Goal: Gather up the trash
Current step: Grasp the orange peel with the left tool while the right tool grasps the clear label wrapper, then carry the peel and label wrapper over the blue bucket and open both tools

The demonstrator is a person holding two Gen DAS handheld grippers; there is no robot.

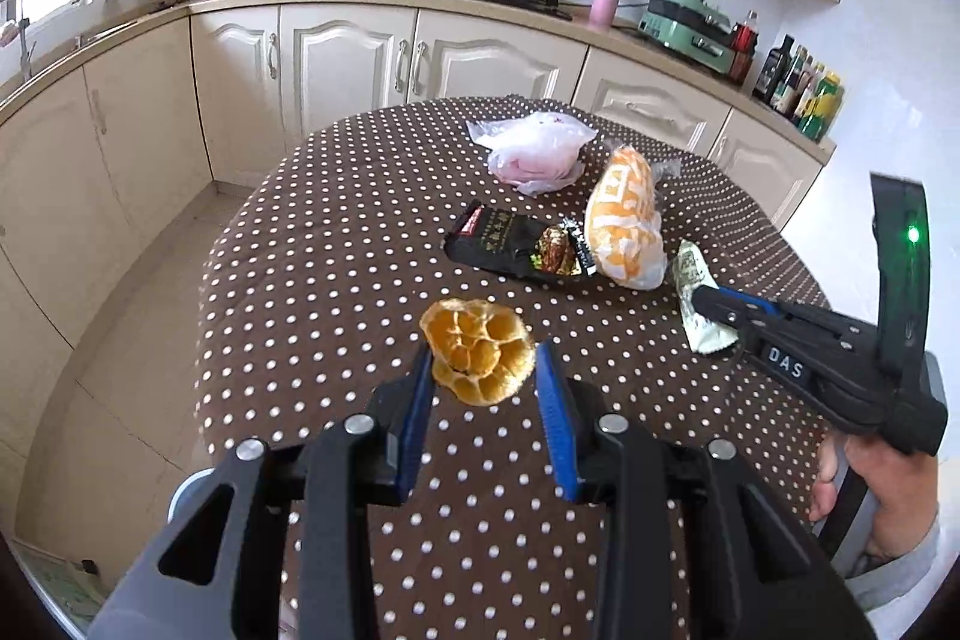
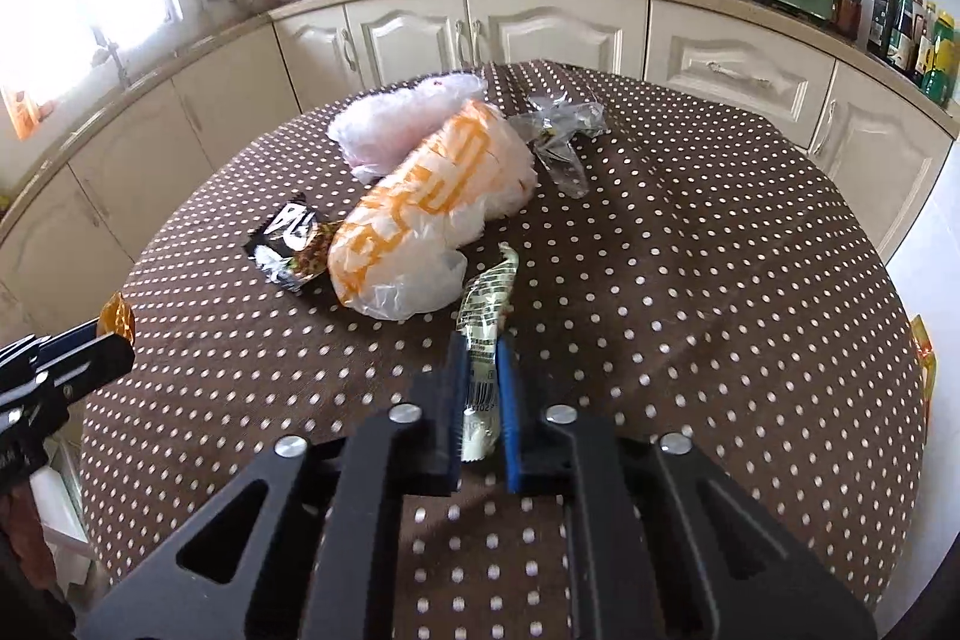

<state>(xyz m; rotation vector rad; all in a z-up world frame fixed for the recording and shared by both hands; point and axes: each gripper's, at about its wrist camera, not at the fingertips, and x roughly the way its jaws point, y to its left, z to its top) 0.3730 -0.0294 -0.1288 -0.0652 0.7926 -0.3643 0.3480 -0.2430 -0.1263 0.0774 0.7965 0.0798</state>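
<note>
In the left wrist view, the left tongs [image 1: 483,370] are gripping an orange peel [image 1: 477,349] above the desk [image 1: 312,280], while in the right wrist view, at six o'clock, the right tongs [image 2: 480,370] are pinching a wrapper [image 2: 483,316] lying on the desk.

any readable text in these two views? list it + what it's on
"DAS": white letters on the body of the right gripper, seen from the left wrist view.
Black snack packet: gold characters and a red label, too small to read.
Pale wrapper in the right gripper: barcode with digits, blurred, unreadable.
Orange-and-white plastic bag: large orange print, crumpled, not legible.
Bottles on the counter: labels too small.
</note>
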